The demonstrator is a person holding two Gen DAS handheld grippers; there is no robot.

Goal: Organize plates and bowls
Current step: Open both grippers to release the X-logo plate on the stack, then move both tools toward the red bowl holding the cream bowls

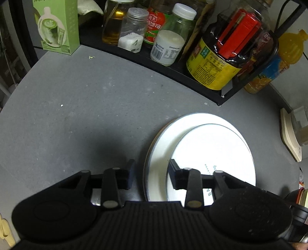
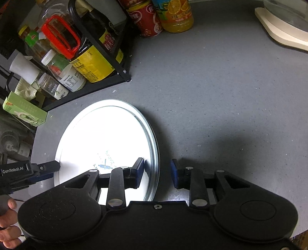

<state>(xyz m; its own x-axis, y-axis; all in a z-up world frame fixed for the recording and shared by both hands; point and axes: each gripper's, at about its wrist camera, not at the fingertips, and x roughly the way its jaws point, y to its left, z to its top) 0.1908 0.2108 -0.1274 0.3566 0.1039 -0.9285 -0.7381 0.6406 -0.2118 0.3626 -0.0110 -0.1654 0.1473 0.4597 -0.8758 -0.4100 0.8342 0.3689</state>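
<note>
A small white plate (image 1: 211,150) with blue lettering lies on a larger white plate (image 1: 165,144) with a silver rim, on the grey counter. My left gripper (image 1: 152,174) is open and straddles the large plate's left rim, one finger outside it, one over the small plate. In the right wrist view the plates (image 2: 104,134) glare white. My right gripper (image 2: 156,173) is open and straddles the large plate's right rim (image 2: 154,153). The left gripper's fingertip (image 2: 51,166) shows at the plates' left edge.
A black wire rack (image 1: 154,63) of jars, bottles and a yellow-labelled sauce jug (image 1: 221,63) stands behind the plates. A green box (image 1: 57,27) stands far left. An orange juice bottle (image 2: 177,15), a red can (image 2: 146,19) and a cream appliance base (image 2: 279,28) stand at the back.
</note>
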